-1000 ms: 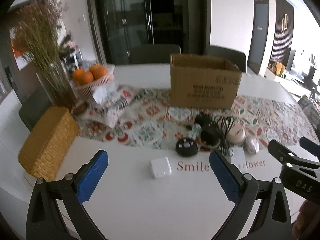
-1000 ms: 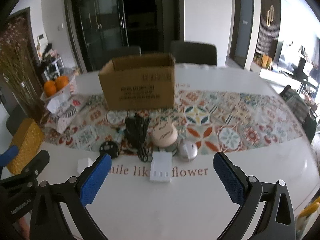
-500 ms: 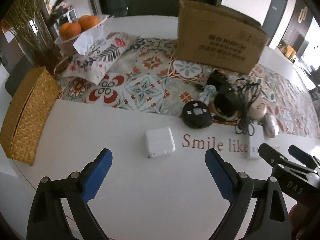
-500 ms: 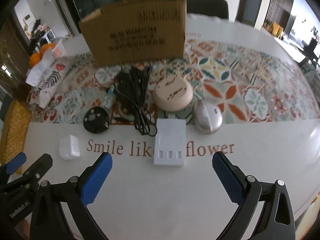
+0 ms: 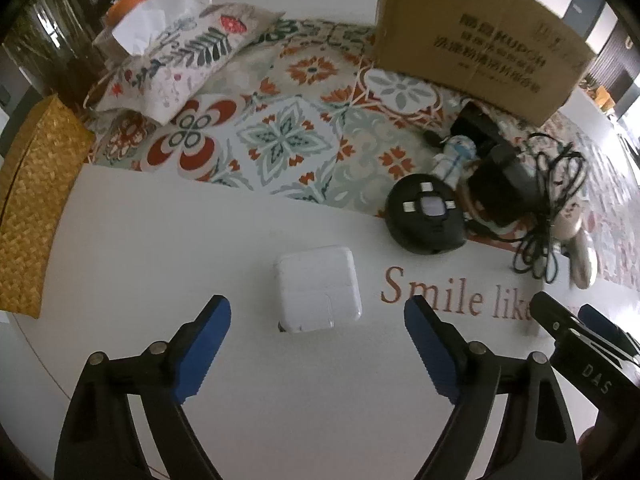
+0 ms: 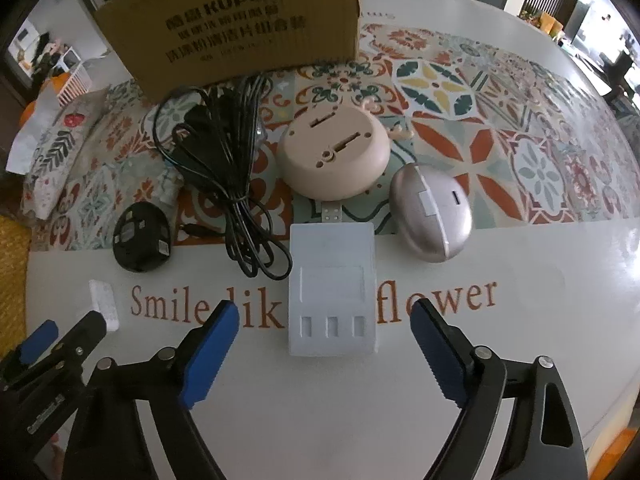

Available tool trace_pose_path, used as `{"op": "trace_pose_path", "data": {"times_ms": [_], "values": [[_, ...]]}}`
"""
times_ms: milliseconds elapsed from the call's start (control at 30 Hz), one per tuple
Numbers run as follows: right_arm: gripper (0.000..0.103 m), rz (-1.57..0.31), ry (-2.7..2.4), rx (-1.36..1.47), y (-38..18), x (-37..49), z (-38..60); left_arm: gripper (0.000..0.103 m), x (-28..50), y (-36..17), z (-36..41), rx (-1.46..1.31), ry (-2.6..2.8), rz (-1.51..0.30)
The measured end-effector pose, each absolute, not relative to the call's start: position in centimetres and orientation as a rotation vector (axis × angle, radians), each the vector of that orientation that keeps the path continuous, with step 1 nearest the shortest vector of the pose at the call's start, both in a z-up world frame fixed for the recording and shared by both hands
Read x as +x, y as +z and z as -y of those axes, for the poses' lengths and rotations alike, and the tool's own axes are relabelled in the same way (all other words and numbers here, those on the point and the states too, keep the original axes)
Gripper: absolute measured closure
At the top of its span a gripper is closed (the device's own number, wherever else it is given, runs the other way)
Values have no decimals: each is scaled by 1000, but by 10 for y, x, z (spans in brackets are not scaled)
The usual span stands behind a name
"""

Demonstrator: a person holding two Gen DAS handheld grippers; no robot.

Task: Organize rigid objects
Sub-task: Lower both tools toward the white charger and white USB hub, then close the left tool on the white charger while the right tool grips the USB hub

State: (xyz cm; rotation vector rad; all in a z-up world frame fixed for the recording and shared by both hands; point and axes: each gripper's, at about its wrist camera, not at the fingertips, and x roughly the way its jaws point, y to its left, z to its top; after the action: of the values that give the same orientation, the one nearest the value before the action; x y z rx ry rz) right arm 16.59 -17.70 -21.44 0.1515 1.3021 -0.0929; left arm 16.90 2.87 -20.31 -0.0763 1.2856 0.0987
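A white square charger [image 5: 318, 288] lies flat on the white table [image 5: 160, 240], between and just beyond the blue fingertips of my left gripper [image 5: 317, 312]. Its jaws are closing, and the pads stand clear of the charger's sides. In the right wrist view, a white rectangular socket block [image 6: 332, 292] lies between the tips of my right gripper [image 6: 325, 314]. Those jaws are also closing, with a gap on each side. Both grippers point steeply down. Behind lie a black round device [image 6: 142, 238], a black cable bundle [image 6: 232, 160], a beige round device [image 6: 334, 156] and a silver oval case [image 6: 432, 212].
An open cardboard box [image 6: 240, 28] stands on the patterned runner [image 6: 500, 120] behind the objects. A woven basket [image 5: 32, 208] sits at the left table edge, with a printed pouch [image 5: 180, 56] and oranges behind it. A small figurine [image 5: 456, 156] lies by the cables.
Both grippers have come down toward the table and tilted to look down on it. Each pair of jaws has narrowed. The charger and the socket block now lie between the fingertips.
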Motion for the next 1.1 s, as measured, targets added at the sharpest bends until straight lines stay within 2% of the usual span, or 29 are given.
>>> {"op": "trace_pose_path", "data": {"times_ms": [400,467,533,600,667,1100], "values": [[31,-1334,-115,153,-234,178,180,33,187,-225,-28,-72,118,-1324],[34,-1329,-126,140,-236,179,179,40,190,-228,-28,-69,120,-1330],[36,-1323,-124,129,-236,181,177,43,192,-231,-29,-74,117,-1337],[41,-1316,-123,117,-237,185,173,47,192,-231,-28,-78,108,-1333],[53,-1309,-122,113,-236,182,173,57,192,-230,-26,-67,105,-1323],[54,-1273,-75,143,-223,169,187,58,172,-223,-6,-39,19,-1286]]}}
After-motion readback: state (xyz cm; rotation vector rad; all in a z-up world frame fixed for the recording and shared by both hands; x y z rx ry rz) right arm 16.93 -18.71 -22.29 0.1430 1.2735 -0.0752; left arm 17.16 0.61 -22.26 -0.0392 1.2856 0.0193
